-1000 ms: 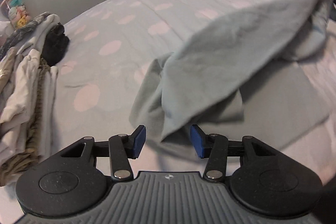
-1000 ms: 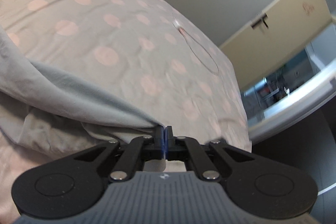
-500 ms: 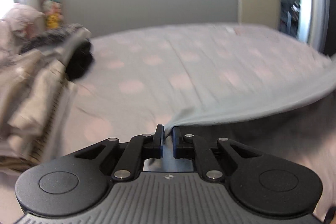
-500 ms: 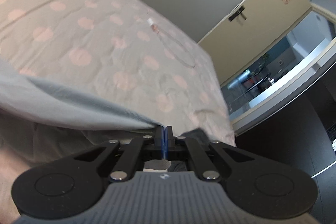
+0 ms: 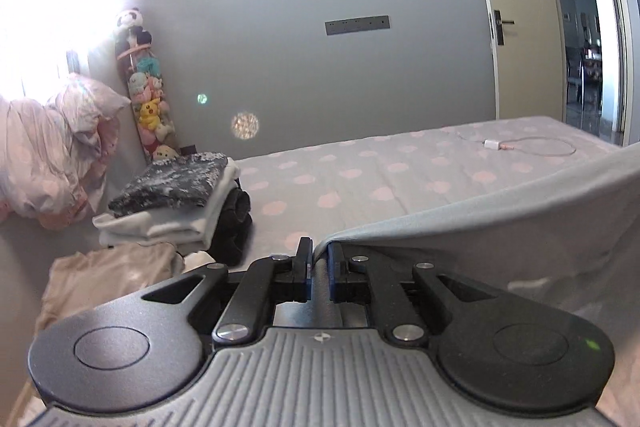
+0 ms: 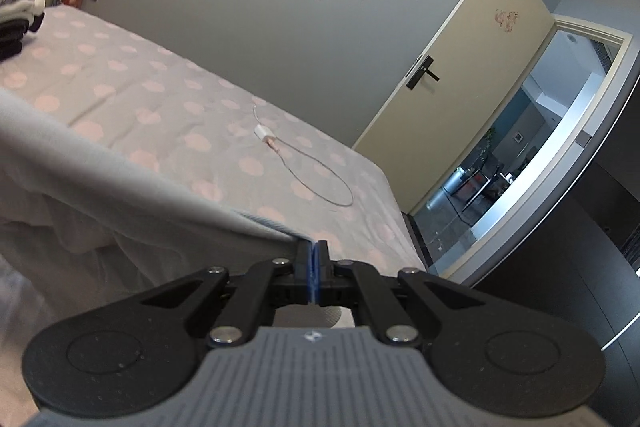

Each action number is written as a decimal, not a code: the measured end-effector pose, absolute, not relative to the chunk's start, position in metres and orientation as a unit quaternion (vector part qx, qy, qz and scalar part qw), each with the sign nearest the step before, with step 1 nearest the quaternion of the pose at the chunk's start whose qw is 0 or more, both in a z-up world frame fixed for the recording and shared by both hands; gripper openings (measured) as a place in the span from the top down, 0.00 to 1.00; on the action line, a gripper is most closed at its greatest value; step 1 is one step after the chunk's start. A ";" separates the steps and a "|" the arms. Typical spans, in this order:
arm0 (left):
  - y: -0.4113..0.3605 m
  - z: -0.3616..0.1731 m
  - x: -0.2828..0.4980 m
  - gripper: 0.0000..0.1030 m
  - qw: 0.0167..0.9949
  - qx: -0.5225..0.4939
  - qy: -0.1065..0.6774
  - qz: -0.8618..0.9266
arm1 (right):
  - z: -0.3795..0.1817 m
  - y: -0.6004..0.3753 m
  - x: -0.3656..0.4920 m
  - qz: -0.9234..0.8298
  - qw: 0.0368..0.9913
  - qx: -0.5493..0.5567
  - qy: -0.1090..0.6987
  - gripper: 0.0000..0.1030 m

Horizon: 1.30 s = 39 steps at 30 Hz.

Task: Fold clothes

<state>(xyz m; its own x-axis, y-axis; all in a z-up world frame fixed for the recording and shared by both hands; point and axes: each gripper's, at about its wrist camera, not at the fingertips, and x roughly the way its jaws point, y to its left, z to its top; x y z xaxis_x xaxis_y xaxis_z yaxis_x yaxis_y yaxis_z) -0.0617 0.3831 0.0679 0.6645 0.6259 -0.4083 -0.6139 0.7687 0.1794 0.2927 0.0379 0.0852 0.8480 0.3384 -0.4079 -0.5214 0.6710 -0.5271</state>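
Grey cloth (image 5: 500,223) is pinched in my left claw (image 5: 319,259) and my right claw (image 6: 313,259), one edge each, so it hangs spread above the dotted bed (image 5: 360,183) for folding. Beyond lie a folded pile (image 5: 172,203) and a charging cable (image 6: 304,171).

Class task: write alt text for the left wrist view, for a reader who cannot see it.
The left gripper pinches an edge of a grey garment, which stretches away to the right above a pink-dotted bed. Folded clothes are stacked at the left.
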 end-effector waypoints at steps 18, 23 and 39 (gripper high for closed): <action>0.361 -0.007 -0.046 0.90 0.902 -0.025 0.384 0.195 | 0.060 0.007 0.290 0.230 0.904 -0.318 0.169 0.99; 0.335 -0.048 -0.044 0.86 0.898 -0.016 0.421 0.125 | 0.038 -0.023 0.319 0.168 0.910 -0.326 0.194 0.99; 0.341 -0.092 -0.075 0.48 0.859 -0.049 0.501 0.091 | -0.027 -0.119 0.372 0.042 0.896 -0.323 0.303 0.99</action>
